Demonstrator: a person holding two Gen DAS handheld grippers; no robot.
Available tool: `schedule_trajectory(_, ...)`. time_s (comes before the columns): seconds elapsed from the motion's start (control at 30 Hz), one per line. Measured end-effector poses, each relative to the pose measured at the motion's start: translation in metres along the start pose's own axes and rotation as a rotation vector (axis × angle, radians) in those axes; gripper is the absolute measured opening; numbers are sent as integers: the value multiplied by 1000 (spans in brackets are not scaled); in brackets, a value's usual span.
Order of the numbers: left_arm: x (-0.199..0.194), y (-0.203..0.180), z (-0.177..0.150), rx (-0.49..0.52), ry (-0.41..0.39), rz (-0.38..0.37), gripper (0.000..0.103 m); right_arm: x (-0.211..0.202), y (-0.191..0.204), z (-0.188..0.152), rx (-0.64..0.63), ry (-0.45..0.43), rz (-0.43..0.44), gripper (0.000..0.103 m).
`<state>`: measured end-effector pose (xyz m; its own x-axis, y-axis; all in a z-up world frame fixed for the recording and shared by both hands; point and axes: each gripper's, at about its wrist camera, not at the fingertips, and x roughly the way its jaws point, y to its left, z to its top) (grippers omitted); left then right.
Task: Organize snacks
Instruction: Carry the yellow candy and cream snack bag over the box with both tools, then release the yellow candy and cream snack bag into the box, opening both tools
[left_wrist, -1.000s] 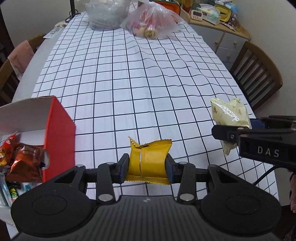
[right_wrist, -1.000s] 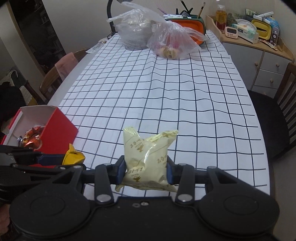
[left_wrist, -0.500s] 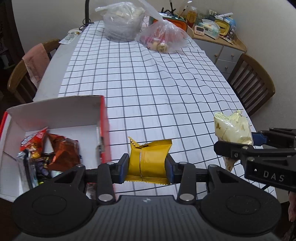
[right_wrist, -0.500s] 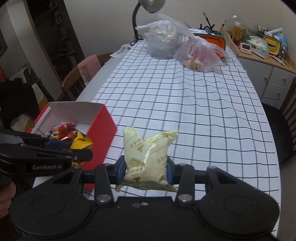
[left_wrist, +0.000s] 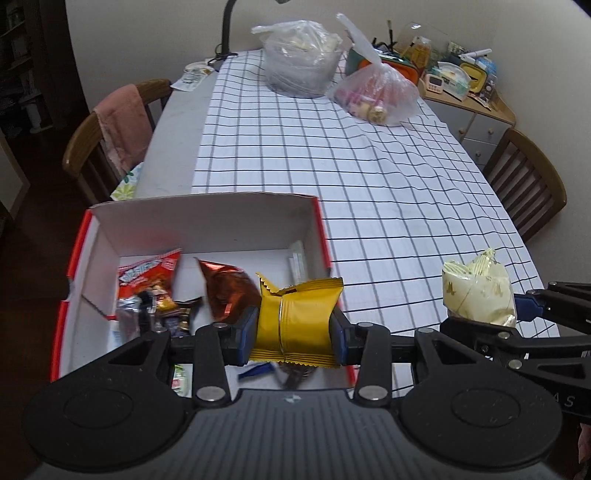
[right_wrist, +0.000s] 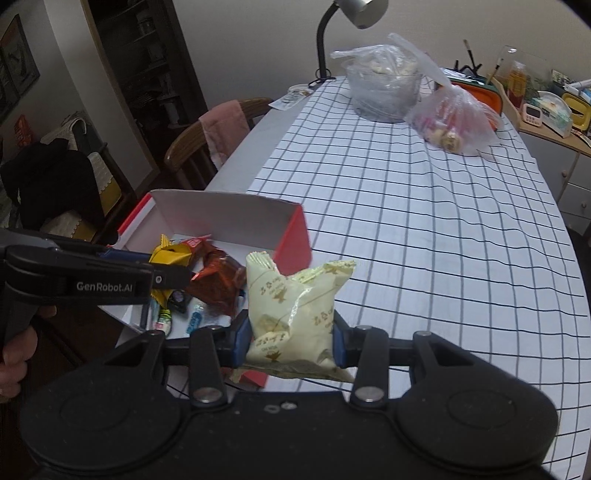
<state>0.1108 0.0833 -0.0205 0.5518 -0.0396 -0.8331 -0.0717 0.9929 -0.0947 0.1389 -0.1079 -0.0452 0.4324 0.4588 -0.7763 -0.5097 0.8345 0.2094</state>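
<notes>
Gold packet (left_wrist: 295, 326) is pinched in the left gripper (left_wrist: 293, 334), cream packet (right_wrist: 291, 325) in the right gripper (right_wrist: 291, 341) (both narrowly parted); each should be released low inside the box (left_wrist: 207, 221).

"GenRobot.AI" reads clearly in white letters on the black side of the left tongs (right_wrist: 168, 271), just beside the red box (right_wrist: 295, 236). From the other side, faint letters "AS" show on the right tongs' (left_wrist: 480, 314) black body. The pale snack packet (right_wrist: 291, 317) carries gold print, too small to read. The red wrapper (left_wrist: 147, 275) in the box has lettering, illegible.
</notes>
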Motion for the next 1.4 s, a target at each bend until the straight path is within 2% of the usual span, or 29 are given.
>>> schedule_trajectory(0.33,4,69,2,-45,7,80,40,40,48,10,-46,46,8,41)
schedule_trajectory(0.63,34,118,4,-67,65,158,40,85,79,10,-92,119,-2,41)
schedule_trajectory(1.13,77,116,-12,-3,137,163,40,136,99,-4,-161,189,-61,41)
schedule_trajectory(1.4,89,112,-24,16,163,174,40,138,101,-7,-162,185,-62,44)
